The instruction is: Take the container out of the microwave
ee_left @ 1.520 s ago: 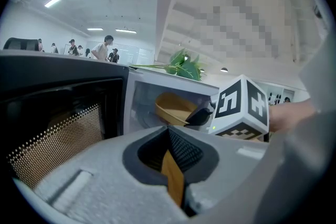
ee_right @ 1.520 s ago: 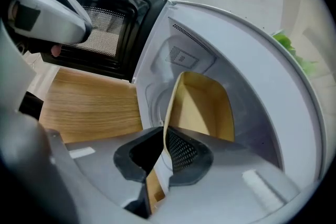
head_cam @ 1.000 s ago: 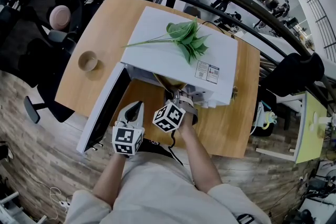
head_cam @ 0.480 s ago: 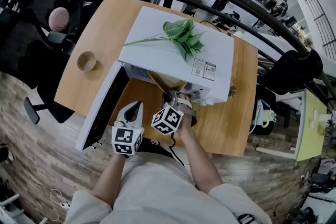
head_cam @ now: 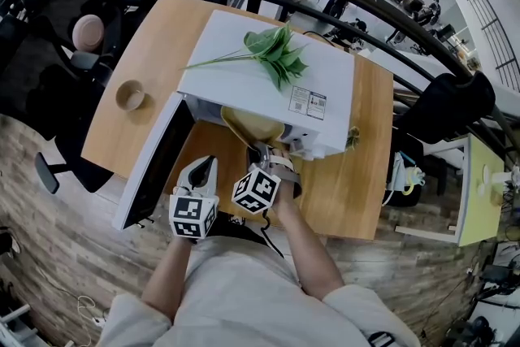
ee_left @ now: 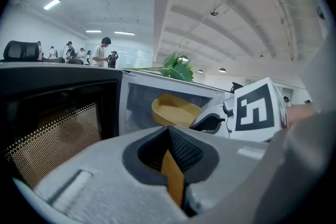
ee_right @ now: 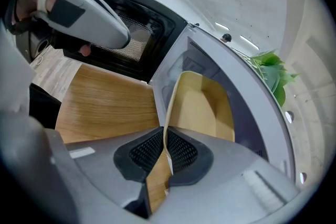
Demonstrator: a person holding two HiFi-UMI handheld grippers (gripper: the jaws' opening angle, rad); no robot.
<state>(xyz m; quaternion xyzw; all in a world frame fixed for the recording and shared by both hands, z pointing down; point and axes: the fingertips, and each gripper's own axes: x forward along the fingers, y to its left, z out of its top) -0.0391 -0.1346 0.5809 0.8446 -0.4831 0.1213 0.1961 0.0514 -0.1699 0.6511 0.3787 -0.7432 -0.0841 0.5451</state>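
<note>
A tan shallow container point(head_cam: 250, 126) sticks halfway out of the open white microwave point(head_cam: 268, 81). My right gripper point(head_cam: 262, 152) is shut on its near rim; in the right gripper view the thin rim point(ee_right: 167, 136) is pinched between the black pads, and the container point(ee_right: 202, 107) tilts up ahead of them. My left gripper point(head_cam: 204, 168) hovers just left of it, in front of the open door point(head_cam: 154, 166), jaws shut with nothing in them. The left gripper view shows the container point(ee_left: 176, 110) at the cavity mouth beside the right gripper point(ee_left: 210, 123).
A green leafy sprig point(head_cam: 272, 53) lies on top of the microwave. A small round bowl point(head_cam: 130, 95) sits on the wooden table point(head_cam: 138, 61) at the left. The open door juts past the table's front edge. Office chairs point(head_cam: 81, 36) stand to the left, and a dark railing point(head_cam: 366, 4) runs behind.
The container has come further out of the microwave, drawn toward me by the right gripper. The left gripper has stayed about where it was.
</note>
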